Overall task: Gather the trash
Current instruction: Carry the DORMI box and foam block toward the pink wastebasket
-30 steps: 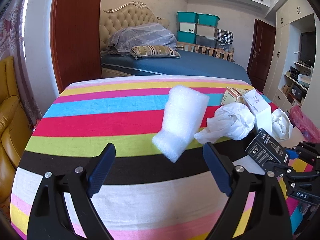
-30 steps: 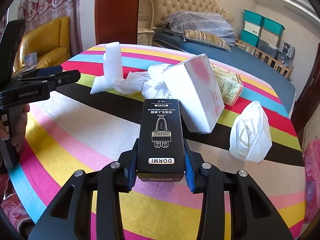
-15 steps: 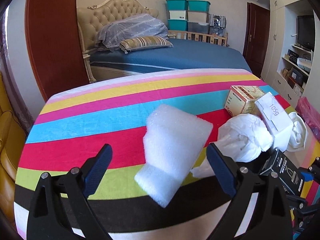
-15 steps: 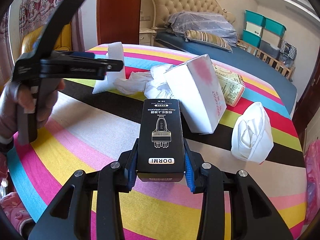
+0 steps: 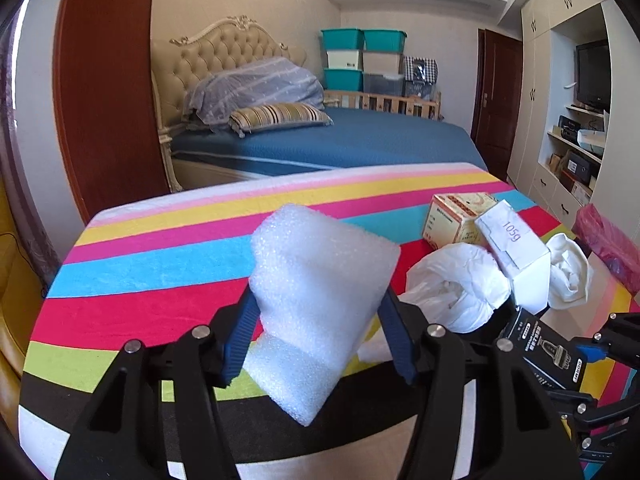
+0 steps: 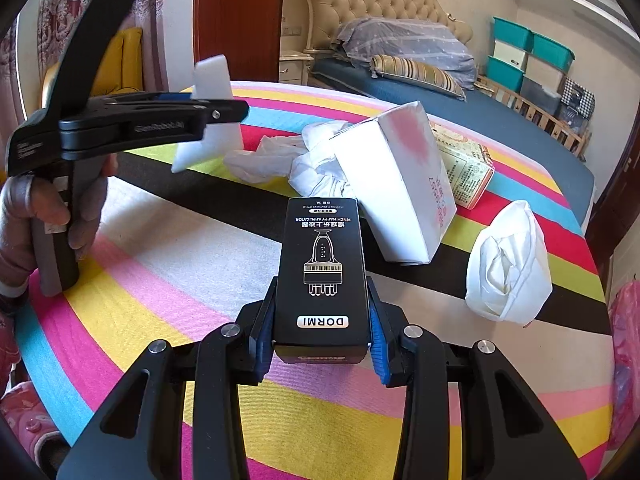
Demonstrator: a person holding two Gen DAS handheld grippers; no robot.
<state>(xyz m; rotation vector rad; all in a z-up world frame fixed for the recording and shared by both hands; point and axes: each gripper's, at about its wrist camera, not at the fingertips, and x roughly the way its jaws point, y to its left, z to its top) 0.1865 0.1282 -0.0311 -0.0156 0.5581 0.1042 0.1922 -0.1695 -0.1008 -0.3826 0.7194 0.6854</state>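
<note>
My left gripper (image 5: 318, 334) is shut on a white foam wrap (image 5: 320, 280) and holds it tilted above the striped tablecloth (image 5: 160, 268); the foam also shows in the right wrist view (image 6: 212, 116), lifted off the cloth in that gripper (image 6: 224, 110). My right gripper (image 6: 322, 332) is shut on a black DORMI box (image 6: 324, 268), held above the cloth; the box shows at the right edge of the left wrist view (image 5: 548, 344).
On the table lie a crumpled white bag (image 6: 288, 156), a white carton (image 6: 396, 188), a beige printed box (image 6: 464, 168) and a second white wad (image 6: 508, 264). A pink bag (image 6: 626, 360) hangs at the table's right edge. A bed stands behind.
My left gripper moved forward around the foam wrap, closed on it and raised it off the cloth. My right gripper kept still with the black box.
</note>
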